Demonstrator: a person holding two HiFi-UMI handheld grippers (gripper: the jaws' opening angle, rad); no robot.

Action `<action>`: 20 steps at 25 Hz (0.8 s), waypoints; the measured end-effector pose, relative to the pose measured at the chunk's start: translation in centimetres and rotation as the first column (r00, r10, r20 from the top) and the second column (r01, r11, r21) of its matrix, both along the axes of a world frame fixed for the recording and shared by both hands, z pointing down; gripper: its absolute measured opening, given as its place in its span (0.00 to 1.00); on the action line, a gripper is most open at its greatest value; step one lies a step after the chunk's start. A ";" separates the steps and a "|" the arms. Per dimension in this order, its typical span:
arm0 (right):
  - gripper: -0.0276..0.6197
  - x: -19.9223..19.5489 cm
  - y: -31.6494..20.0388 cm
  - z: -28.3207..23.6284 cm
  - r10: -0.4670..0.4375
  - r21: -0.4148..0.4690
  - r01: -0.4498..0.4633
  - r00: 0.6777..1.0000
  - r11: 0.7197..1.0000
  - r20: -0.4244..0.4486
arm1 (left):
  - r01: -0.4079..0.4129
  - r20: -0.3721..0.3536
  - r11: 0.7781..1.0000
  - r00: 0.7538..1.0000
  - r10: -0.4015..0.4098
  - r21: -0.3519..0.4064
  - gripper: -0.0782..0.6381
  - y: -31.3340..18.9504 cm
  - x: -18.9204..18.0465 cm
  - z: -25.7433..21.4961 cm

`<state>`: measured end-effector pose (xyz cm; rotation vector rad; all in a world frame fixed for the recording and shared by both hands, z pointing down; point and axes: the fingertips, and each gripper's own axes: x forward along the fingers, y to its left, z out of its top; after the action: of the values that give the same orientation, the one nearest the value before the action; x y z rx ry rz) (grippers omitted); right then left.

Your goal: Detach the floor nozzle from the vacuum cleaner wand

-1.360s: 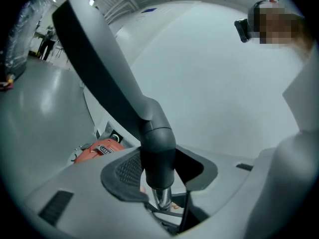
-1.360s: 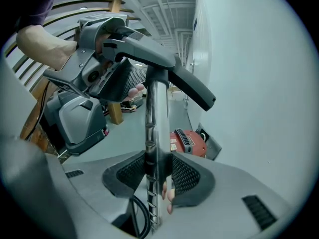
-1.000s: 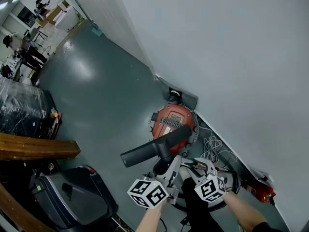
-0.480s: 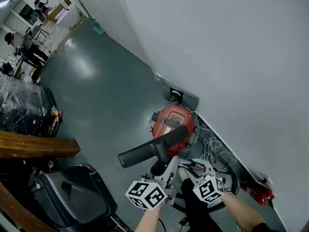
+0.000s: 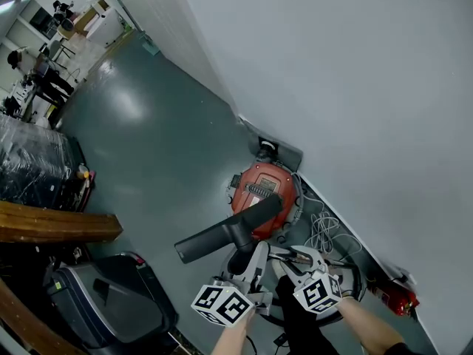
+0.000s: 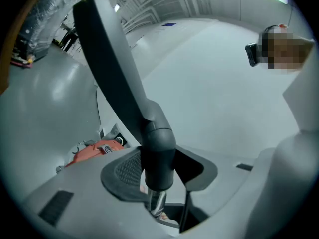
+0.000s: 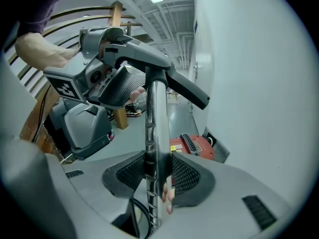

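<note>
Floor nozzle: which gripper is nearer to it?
Left. The left gripper has its jaws closed on the floor nozzle itself, at its black neck. The right gripper clamps the chrome wand further along the tube, clear of the nozzle.

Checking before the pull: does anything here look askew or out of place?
The floor nozzle hangs tilted in the air, off the floor, left gripper on its neck, right gripper on the wand. Loose white cable lies tangled by the wall beside the red vacuum.
</note>
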<state>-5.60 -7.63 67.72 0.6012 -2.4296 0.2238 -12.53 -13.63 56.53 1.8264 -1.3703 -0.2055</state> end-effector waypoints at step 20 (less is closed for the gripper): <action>0.29 0.5 -1.1 0.5 0.012 -0.004 -0.012 1.000 1.000 -0.001 | 0.045 0.107 0.991 0.992 -0.059 0.127 0.36 -2.0 -4.3 -4.3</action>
<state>-5.09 -8.77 68.21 0.6140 -2.4249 0.2338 -16.78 -15.68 52.26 1.9304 -1.5129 -0.2239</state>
